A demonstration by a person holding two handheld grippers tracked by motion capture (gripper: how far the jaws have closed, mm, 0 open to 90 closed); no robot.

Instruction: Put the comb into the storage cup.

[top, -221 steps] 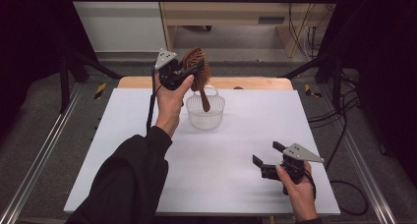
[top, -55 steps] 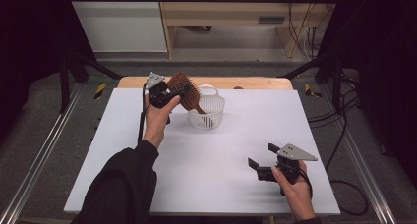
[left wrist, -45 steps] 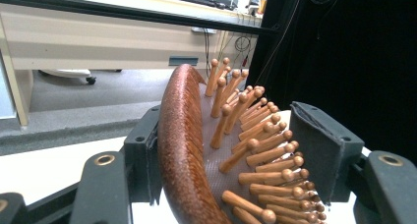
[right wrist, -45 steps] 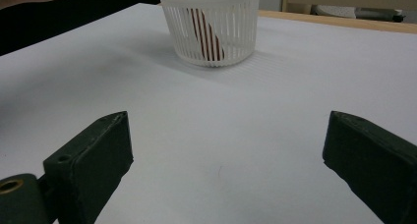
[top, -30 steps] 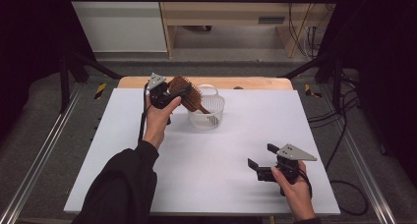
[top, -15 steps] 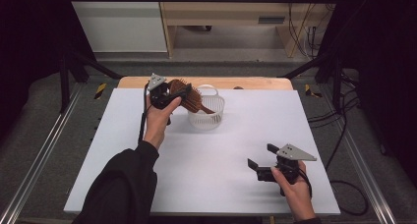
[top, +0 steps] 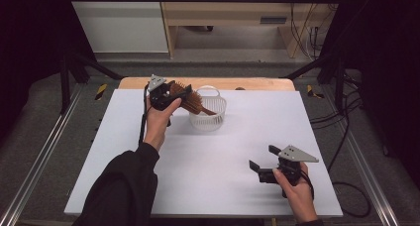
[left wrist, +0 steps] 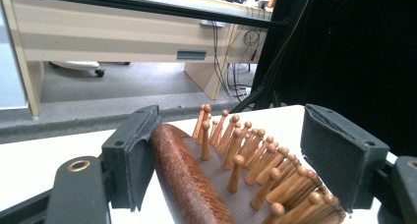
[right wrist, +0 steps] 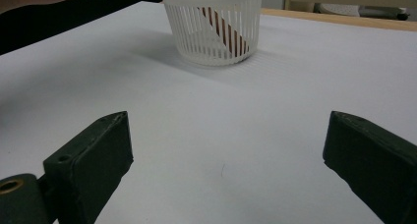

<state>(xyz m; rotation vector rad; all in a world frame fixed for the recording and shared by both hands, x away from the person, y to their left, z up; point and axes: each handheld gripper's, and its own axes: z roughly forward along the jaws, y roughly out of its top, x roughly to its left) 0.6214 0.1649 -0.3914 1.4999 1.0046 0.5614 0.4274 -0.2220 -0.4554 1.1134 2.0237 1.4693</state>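
Resting with its handle down inside a white slatted basket [top: 208,113], a wooden hairbrush [top: 190,99] leans out over the basket's rim toward the left gripper [top: 171,93]. The basket stands toward the far edge of the white surface [top: 208,161], a little left of its middle. The bristled head of the brush lies between the left gripper's fingers [left wrist: 130,157], which have just been opening. In the left gripper view the brush's rounded wooden edge sits against the left-hand finger, while the other finger stands clear of the wooden pegs – so the fingers are parted around the brush head rather than clamped on it. The person's left hand [top: 158,122] holds this gripper up just left of the basket, the dark sleeve [top: 124,191] reaching in from the near edge.

The right gripper [top: 262,159] lies low over the surface well apart from the basket, nearer the person and to the basket's right. Its fingers [right wrist: 88,160] are spread wide with nothing between them (bare white surface beyond), and they point toward the basket, through whose slats the brush handle [right wrist: 226,30] shows.
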